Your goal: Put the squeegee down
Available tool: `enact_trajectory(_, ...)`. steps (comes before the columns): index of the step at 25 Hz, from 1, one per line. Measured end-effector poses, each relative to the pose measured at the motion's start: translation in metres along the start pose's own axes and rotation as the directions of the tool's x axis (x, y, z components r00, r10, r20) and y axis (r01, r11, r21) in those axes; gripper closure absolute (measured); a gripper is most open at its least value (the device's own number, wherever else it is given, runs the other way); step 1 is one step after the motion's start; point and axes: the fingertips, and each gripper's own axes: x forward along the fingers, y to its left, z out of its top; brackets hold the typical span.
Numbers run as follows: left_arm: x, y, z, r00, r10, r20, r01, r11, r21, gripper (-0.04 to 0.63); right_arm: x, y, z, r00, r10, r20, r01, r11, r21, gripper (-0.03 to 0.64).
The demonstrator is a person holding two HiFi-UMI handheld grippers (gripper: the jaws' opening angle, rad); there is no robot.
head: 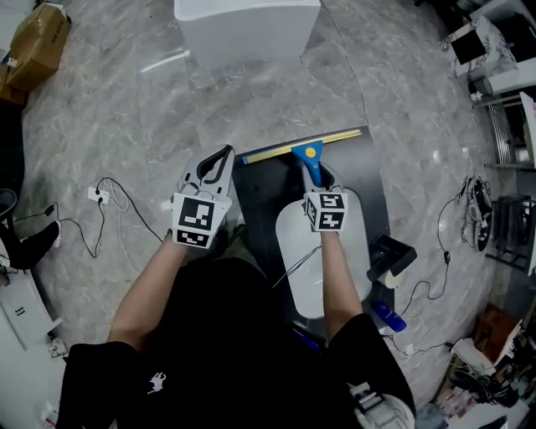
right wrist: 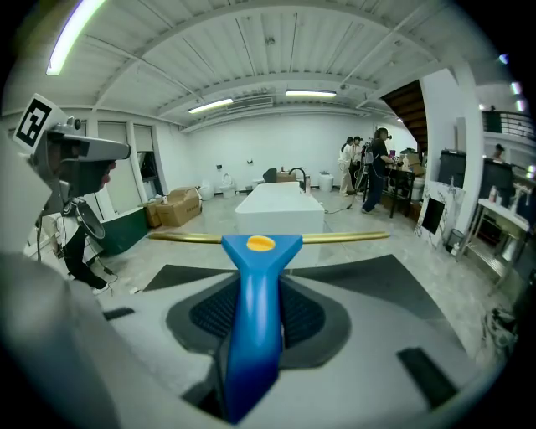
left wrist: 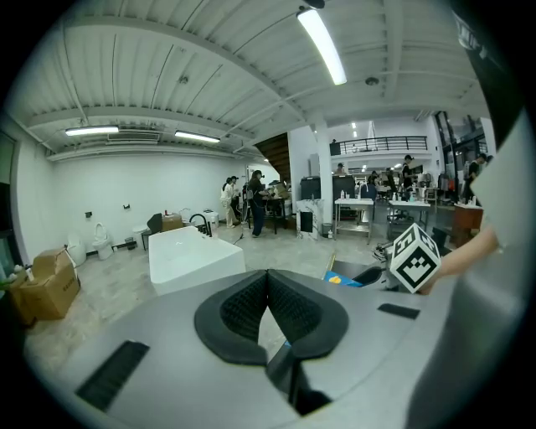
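Note:
The squeegee (head: 306,147) has a blue handle and a long yellow blade bar. My right gripper (head: 316,179) is shut on the handle and holds it out over the far edge of a black panel (head: 266,194). In the right gripper view the blue handle (right wrist: 254,289) runs up between the two dark pads, and the yellow bar (right wrist: 335,237) lies crosswise beyond them. My left gripper (head: 224,156) hangs to the left of the panel, shut, with nothing in it. In the left gripper view the left gripper (left wrist: 268,278) has its pads meeting at the tips.
A white block-shaped tub (head: 247,25) stands on the marble floor ahead. A cardboard box (head: 38,42) lies far left. Cables and a plug (head: 99,195) trail at the left. A white oval piece (head: 300,272) lies on the panel, with a black box (head: 392,255) and a blue item (head: 389,317) at its right.

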Motion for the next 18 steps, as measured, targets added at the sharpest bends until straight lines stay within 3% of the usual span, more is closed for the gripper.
enact_trajectory(18,0.013,0.000,-0.013,0.998,0.025,-0.049,-0.026,1.000,-0.017,0.592,0.035,-0.008,-0.026,0.996,-0.010,-0.084,0.009,1.000,-0.014,0.486)
